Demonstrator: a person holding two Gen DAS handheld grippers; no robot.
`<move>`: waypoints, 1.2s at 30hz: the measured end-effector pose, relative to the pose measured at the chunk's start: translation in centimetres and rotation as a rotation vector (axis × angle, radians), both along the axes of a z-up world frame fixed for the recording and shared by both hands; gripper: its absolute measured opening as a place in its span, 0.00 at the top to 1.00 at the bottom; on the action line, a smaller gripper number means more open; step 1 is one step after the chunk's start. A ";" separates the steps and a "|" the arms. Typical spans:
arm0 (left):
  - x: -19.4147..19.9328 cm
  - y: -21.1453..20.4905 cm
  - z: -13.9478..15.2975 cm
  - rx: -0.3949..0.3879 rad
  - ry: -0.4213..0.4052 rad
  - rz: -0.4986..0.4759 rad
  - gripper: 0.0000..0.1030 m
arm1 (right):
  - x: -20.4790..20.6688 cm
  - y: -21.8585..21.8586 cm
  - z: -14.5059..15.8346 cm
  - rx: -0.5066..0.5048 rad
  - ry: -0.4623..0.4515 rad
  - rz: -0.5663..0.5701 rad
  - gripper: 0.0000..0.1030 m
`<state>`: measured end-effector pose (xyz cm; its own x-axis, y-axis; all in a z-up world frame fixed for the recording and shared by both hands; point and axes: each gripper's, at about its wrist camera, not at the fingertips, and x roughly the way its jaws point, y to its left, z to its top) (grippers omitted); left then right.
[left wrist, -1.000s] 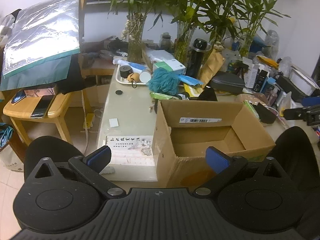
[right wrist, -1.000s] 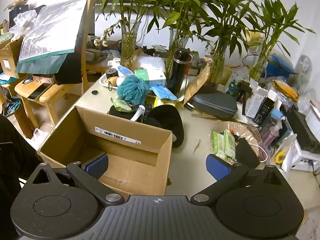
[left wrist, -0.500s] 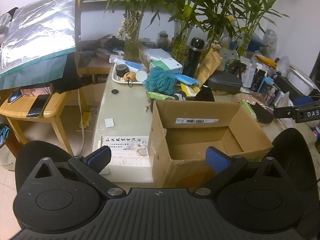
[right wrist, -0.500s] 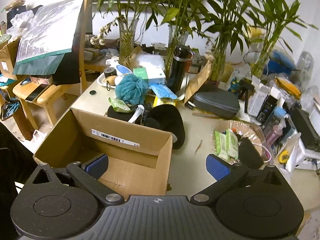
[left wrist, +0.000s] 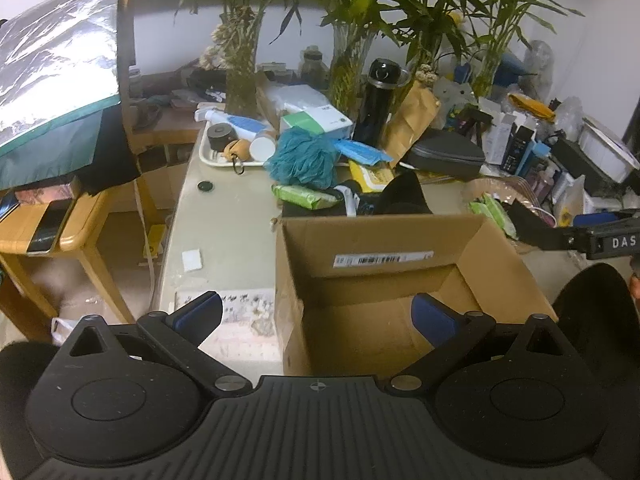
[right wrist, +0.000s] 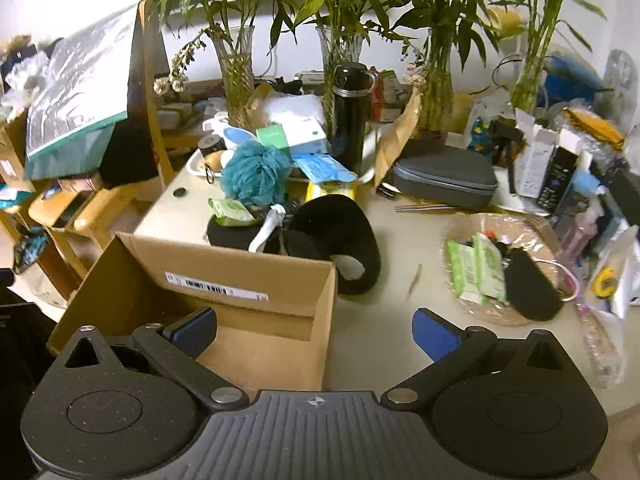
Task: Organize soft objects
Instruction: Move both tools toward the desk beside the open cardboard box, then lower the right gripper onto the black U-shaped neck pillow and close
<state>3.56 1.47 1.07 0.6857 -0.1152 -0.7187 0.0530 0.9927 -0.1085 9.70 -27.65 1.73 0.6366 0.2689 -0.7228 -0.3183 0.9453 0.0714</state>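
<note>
**Both tongs wide over the open carton**

Now the left tongs (left wrist: 316, 316) hang wide apart with nothing between their blue pads, above the near edge of the surface (left wrist: 228, 220), one finger over the open cardboard box (left wrist: 400, 280) and the other over a printed sheet beside it. The right tongs (right wrist: 314, 330) are likewise spread and empty, straddling the box's right wall (right wrist: 328, 320). The box stands at the near edge; what shows of its floor is bare.

Just behind the box's far wall lies a black neck pillow (right wrist: 340, 240), touching a green wipes pack (right wrist: 232, 212). Behind those sits a teal bath pouf (right wrist: 256, 172), beside a white tray (left wrist: 212, 156) near the far left corner. Toward the right edge, a woven basket (right wrist: 492, 312) holds more green packs and a black pouch (right wrist: 528, 288).
</note>
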 end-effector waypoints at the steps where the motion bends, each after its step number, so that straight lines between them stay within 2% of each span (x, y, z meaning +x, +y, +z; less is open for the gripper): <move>1: 0.4 0.0 -0.1 -0.005 0.000 -0.001 0.00 | 0.4 0.0 -0.2 0.006 0.001 0.002 0.00; 4: 1.6 0.1 -0.2 -0.025 0.001 -0.007 0.00 | 1.8 -0.2 -0.7 0.027 0.017 0.008 0.00; 8: 3.1 0.0 0.1 -0.036 -0.017 -0.020 0.00 | 3.5 -0.9 -1.1 0.143 0.059 0.016 0.00; 10: 3.8 0.2 0.2 -0.038 -0.025 -0.023 0.00 | 4.3 -0.9 -1.1 0.169 0.062 0.015 0.00; 18: 7.3 0.5 1.1 -0.045 -0.088 -0.043 0.00 | 7.6 -0.6 -0.4 0.109 -0.001 -0.016 0.00; 23: 8.8 0.5 1.4 -0.035 -0.112 -0.060 0.00 | 9.4 -1.2 -0.8 0.123 -0.032 -0.026 0.00; 28: 10.0 0.9 1.4 -0.039 -0.140 -0.075 0.00 | 11.3 -1.8 -1.9 0.088 -0.082 -0.062 0.00; 32: 11.3 1.4 0.8 -0.036 -0.156 -0.075 0.00 | 13.3 -2.5 -3.0 0.064 -0.065 -0.024 0.00; 36: 12.8 2.2 0.0 -0.039 -0.163 -0.067 0.00 | 15.5 -3.9 -4.7 0.129 -0.015 -0.028 0.00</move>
<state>16.33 3.65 1.12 0.7829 -0.1897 -0.5925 0.1385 0.9816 -0.1313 25.18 -31.59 -3.01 0.6553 0.3414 -0.6738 -0.2942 0.9370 0.1887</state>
